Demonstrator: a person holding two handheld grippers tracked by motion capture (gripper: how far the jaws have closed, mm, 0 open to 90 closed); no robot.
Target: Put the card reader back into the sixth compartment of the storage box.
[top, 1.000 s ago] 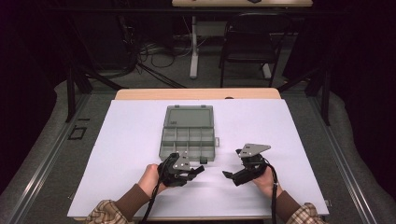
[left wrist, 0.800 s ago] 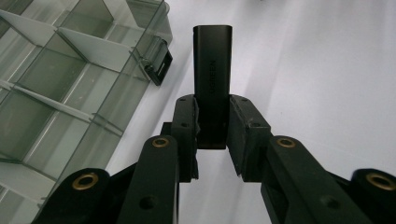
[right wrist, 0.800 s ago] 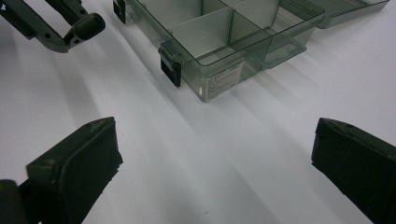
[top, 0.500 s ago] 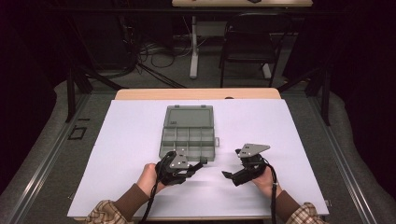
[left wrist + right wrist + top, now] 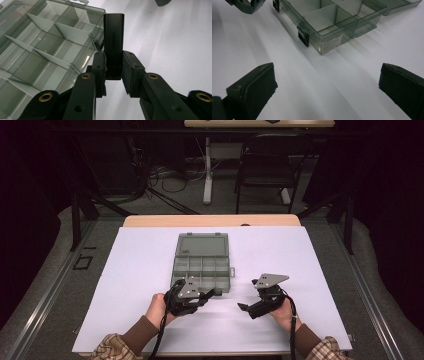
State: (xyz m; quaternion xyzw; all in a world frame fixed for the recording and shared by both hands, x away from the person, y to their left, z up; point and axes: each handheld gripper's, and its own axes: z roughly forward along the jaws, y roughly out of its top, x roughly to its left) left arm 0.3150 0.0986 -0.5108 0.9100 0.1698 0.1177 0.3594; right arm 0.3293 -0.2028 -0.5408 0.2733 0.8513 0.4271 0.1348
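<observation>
Left gripper [image 5: 113,72] clamps a light, rigid, smooth black adapter [image 5: 113,42] by its lower flat sides; right gripper [image 5: 325,82] open.

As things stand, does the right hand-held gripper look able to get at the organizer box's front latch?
Probably yes: the right hand-held gripper is open and empty, and bare white table lies between it and the front latch of the organizer box.

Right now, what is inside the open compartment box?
The compartment box holds only its clear dividers; every cell that shows looks empty. The left gripper, with a black adapter clamped in its jaws, covers part of the box's near corner.
</observation>
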